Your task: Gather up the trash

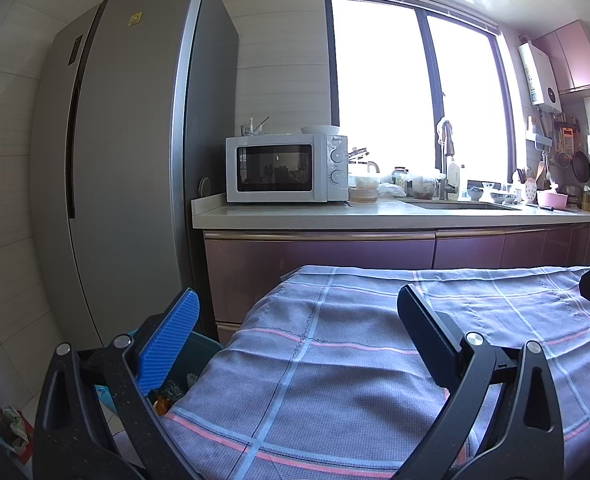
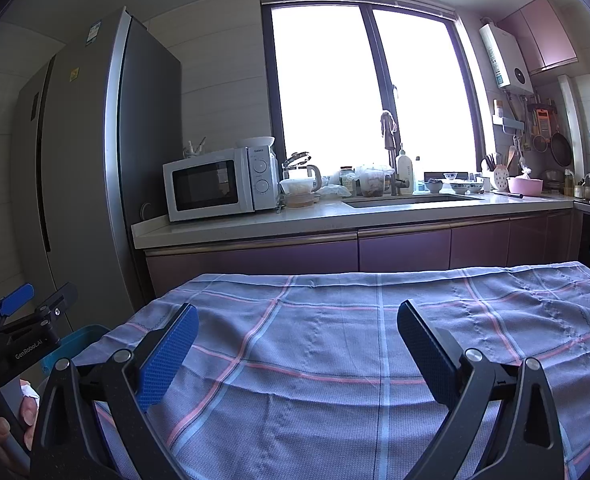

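Observation:
My left gripper is open and empty, held over the left end of a table covered with a purple checked cloth. Below its left finger stands a teal bin with bits of trash inside. My right gripper is open and empty above the same cloth. The left gripper also shows at the left edge of the right wrist view, above the teal bin. No loose trash shows on the cloth.
A tall grey fridge stands at left. A counter behind the table carries a white microwave, containers, a sink and dishes under a bright window. A red bag lies on the floor at left.

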